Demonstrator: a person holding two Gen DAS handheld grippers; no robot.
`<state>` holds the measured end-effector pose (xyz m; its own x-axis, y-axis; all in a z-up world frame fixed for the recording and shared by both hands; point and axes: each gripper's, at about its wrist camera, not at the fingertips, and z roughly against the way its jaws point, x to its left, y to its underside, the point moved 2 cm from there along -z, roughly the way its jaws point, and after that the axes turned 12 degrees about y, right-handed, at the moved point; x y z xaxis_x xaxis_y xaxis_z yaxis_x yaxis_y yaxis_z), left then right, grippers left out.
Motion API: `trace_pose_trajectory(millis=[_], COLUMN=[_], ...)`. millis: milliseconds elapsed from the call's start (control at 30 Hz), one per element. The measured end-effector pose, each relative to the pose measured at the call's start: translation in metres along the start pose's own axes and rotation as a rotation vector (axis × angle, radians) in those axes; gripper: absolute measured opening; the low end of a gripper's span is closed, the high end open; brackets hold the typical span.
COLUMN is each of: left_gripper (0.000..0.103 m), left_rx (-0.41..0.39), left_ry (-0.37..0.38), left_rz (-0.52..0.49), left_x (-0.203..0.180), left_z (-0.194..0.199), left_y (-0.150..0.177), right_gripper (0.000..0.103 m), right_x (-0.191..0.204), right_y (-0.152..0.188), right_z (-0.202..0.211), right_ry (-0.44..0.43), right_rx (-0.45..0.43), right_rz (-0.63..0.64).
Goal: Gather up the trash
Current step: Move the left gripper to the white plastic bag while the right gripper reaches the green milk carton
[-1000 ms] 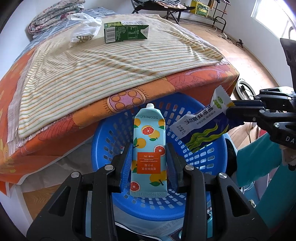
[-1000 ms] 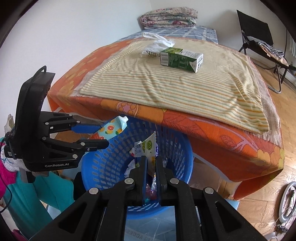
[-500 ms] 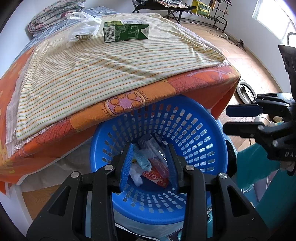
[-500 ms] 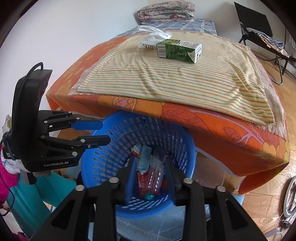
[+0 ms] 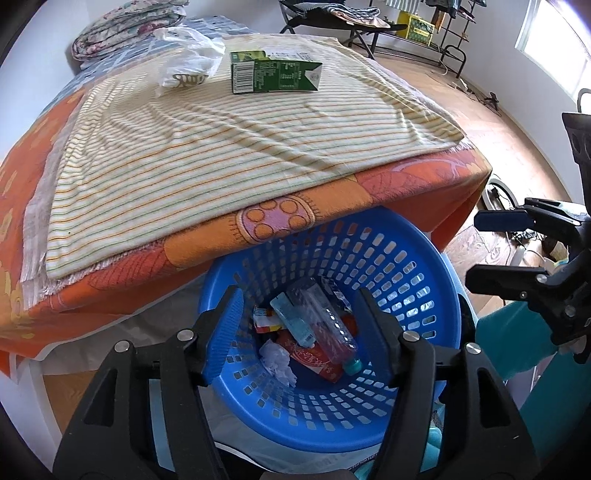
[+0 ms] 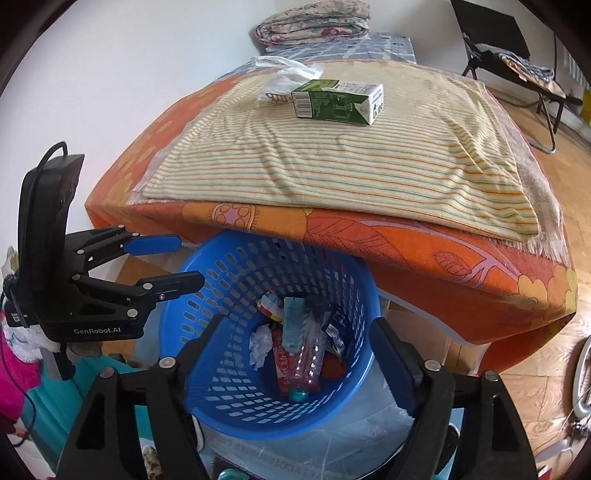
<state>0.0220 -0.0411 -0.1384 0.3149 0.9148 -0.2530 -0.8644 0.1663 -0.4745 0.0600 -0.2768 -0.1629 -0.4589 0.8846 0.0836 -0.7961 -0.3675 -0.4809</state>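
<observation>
A blue perforated basket point(image 5: 417, 280) point(image 6: 207, 295) stands on the floor, partly under the bed's edge. It holds a clear plastic bottle point(image 5: 325, 325) point(image 6: 308, 356), a light-blue pouch point(image 5: 291, 321), wrappers and crumpled paper. My left gripper point(image 5: 299, 314) point(image 6: 166, 262) is open and empty over the basket. My right gripper point(image 6: 295, 347) point(image 5: 487, 247) is open and empty over it too. A green carton point(image 5: 273, 72) point(image 6: 338, 101) and a clear plastic bag point(image 5: 188, 55) point(image 6: 284, 79) lie on the bed's far part.
The bed has a striped cream cloth point(image 5: 221, 147) over an orange patterned cover point(image 6: 443, 258). Folded blankets point(image 6: 314, 18) lie at the far end. A folding chair point(image 6: 517, 55) stands on the wood floor to the right.
Both grippers let go: the citrus-print pouch left my left gripper and the seaweed packet left my right. Both jaws opened wide and the trash now lies in the basket.
</observation>
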Motion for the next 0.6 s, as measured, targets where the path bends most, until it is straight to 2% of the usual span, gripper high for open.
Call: trace_pose_trajectory(millis=[167, 467, 600], left_gripper=[0.066, 0.066, 0.066], left_rx=[-0.004, -0.066, -0.084], left_ry=[-0.011, -0.035, -0.058], left_rz=[0.012, 0.038, 0.022], left_x=[0.008, 0.030, 0.040], left_z=[0.004, 0.020, 0.023], left_y=[-0.011, -0.057, -0.083], right_gripper=[0.082, 0.093, 0.094], right_x=[0.004, 0.004, -0.003], right_y=[-0.004, -0.034, -0.056], right_z=[-0.002, 0.004, 0.005], right_ry=[-0.014, 0.030, 0.041], right_rx=[0.023, -0.016, -0.054], right_rz=[0.015, 0.046, 0.058])
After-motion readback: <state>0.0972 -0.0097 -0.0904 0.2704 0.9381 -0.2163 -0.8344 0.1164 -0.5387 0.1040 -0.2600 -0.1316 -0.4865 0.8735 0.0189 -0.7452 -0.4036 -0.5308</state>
